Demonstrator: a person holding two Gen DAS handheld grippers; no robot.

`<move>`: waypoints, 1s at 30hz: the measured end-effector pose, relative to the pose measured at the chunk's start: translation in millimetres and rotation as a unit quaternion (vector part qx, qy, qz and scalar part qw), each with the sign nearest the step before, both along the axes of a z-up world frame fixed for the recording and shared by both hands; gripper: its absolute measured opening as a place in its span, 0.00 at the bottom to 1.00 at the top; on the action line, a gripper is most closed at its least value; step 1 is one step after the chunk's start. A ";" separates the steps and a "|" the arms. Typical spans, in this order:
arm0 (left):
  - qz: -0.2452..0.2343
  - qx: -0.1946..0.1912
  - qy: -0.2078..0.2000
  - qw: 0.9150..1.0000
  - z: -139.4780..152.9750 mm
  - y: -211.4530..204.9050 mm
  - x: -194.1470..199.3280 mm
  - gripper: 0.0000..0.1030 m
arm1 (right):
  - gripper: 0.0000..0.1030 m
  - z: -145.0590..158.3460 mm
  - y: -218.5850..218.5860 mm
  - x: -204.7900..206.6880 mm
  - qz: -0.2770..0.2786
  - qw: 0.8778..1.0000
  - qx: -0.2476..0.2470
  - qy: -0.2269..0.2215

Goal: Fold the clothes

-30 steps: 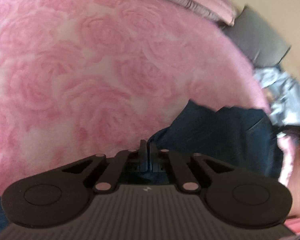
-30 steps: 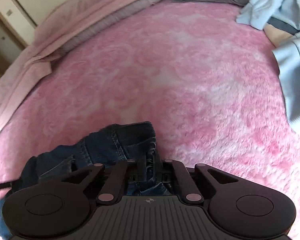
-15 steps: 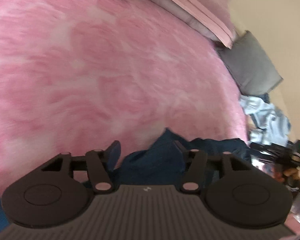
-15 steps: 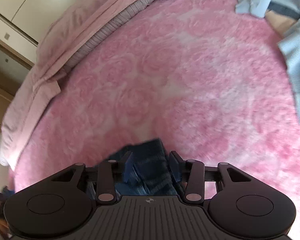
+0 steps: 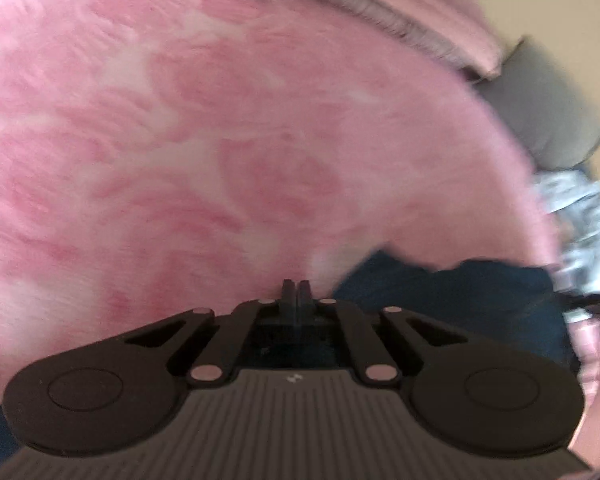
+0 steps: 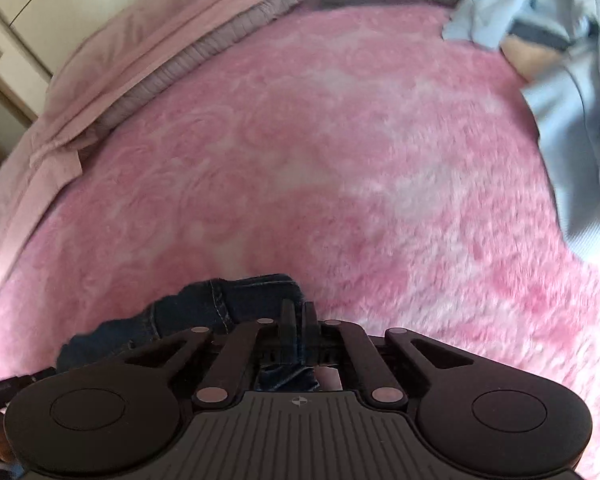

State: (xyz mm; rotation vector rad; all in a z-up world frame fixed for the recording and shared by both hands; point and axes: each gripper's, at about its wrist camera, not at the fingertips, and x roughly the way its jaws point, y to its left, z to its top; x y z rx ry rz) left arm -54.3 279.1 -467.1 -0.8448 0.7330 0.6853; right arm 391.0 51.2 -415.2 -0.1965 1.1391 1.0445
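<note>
Left claw (image 5: 296, 290): fingers pressed together, nothing visible between the tips; dark denim jeans (image 5: 452, 300) lie just to its right on the pink fleece blanket (image 5: 220, 140). Right claw (image 6: 299, 312): nearly closed, pinching a fold of the jeans (image 6: 228, 304). Light blue clothes (image 6: 572, 128) sit well apart, at the blanket's right edge.

You've got a bed with a pink rose-pattern plush blanket (image 6: 340, 152); dark jeans (image 6: 236, 304) at near edge; light blue clothes (image 6: 572, 128) at right; grey pillow (image 5: 548, 112), folded pink bedding (image 6: 172, 40) at far side.
</note>
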 end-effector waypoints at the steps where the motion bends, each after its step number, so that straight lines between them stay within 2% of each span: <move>1: 0.009 0.006 0.013 1.000 2.4 -0.4 -1.9 0.01 | 0.02 2.4 -2.4 0.5 -0.005 1.000 -0.005 -0.008; 3: 0.040 0.008 0.024 0.999 12.4 -1.8 -18.0 0.02 | 0.02 7.1 -7.1 1.6 -0.015 0.999 -0.015 -0.024; 5: 0.055 0.003 0.018 0.998 22.1 -4.8 -39.8 0.04 | 0.02 11.8 -11.9 2.7 -0.025 0.999 -0.025 -0.039; 6: 0.058 -0.007 0.011 0.998 25.8 -5.5 -51.1 0.10 | 0.03 14.2 -14.2 3.2 -0.030 0.998 -0.030 -0.047; 7: 0.055 -0.024 -0.003 0.998 28.0 -6.4 -61.8 0.23 | 0.04 16.3 -17.6 3.6 -0.034 0.998 -0.032 -0.048; 8: 0.050 -0.034 -0.013 0.998 29.4 -6.4 -68.1 0.28 | 0.07 17.5 -24.3 3.3 -0.036 0.999 -0.021 -0.027; 9: 0.040 -0.038 -0.024 0.998 30.3 -6.2 -73.6 0.34 | 0.24 18.2 -29.1 2.0 -0.036 0.999 -0.012 -0.011; 10: 0.029 -0.043 -0.033 0.998 30.6 -5.4 -78.0 0.36 | 0.54 16.9 -27.7 -2.9 -0.030 1.000 -0.007 -0.007; 11: 0.011 -0.047 -0.035 0.998 28.2 -2.1 -77.1 0.37 | 0.64 15.7 -26.3 -7.7 -0.023 1.000 -0.002 -0.004; 14: -0.047 -0.055 -0.037 0.997 20.1 5.9 -69.6 0.39 | 0.66 11.7 -20.7 -21.9 -0.004 1.000 0.012 0.004; 15: -0.072 -0.050 -0.030 0.996 17.5 7.4 -65.0 0.33 | 0.66 9.1 -13.8 -25.7 0.002 1.000 0.011 -0.004; 16: -0.095 -0.036 -0.019 0.995 16.6 7.2 -60.8 0.12 | 0.66 6.6 -6.9 -29.7 0.010 1.000 0.013 -0.013; 17: -0.112 -0.023 -0.021 0.993 17.6 6.4 -59.4 0.07 | 0.65 4.2 -0.4 -34.4 0.026 0.999 0.021 -0.024; 18: -0.125 -0.010 -0.022 0.992 18.9 5.4 -58.9 0.00 | 0.31 2.1 4.8 -39.0 0.041 0.998 0.022 -0.040; 19: -0.125 0.005 -0.026 0.992 22.0 3.5 -62.3 0.00 | 0.03 0.2 8.9 -43.0 0.052 0.997 0.021 -0.057; 21: -0.109 0.015 -0.034 0.993 19.6 2.5 -71.1 0.03 | 0.02 -2.4 9.3 -47.6 0.054 0.993 0.004 -0.103; 23: -0.084 0.012 -0.034 0.996 9.9 0.8 -75.3 0.04 | 0.01 -7.6 2.8 -48.9 0.036 0.993 -0.005 -0.108; 25: -0.063 0.028 -0.016 0.998 6.3 -7.2 -68.8 0.06 | 0.00 -13.3 -2.2 -50.1 0.008 0.993 -0.024 -0.116; 26: -0.056 0.030 -0.009 0.998 12.1 -10.1 -69.8 0.08 | 0.00 -14.8 -6.1 -48.8 -0.014 0.990 -0.045 -0.129; 27: -0.048 0.032 -0.001 0.998 17.9 -13.1 -70.8 0.16 | 0.00 -16.3 -9.9 -47.5 -0.036 0.987 -0.067 -0.142; 28: -0.041 0.034 0.006 0.999 23.7 -16.0 -71.8 0.20 | 0.00 -15.4 -16.5 -45.7 -0.059 0.984 -0.078 -0.146; 29: -0.034 0.034 0.009 0.999 29.1 -18.5 -73.9 0.21 | 0.00 -7.1 -31.6 -41.9 -0.088 0.987 -0.057 -0.122; 30: -0.027 0.021 -0.007 0.999 32.8 -19.2 -81.8 0.22 | 0.00 0.6 -46.1 -40.1 -0.113 0.988 -0.036 -0.098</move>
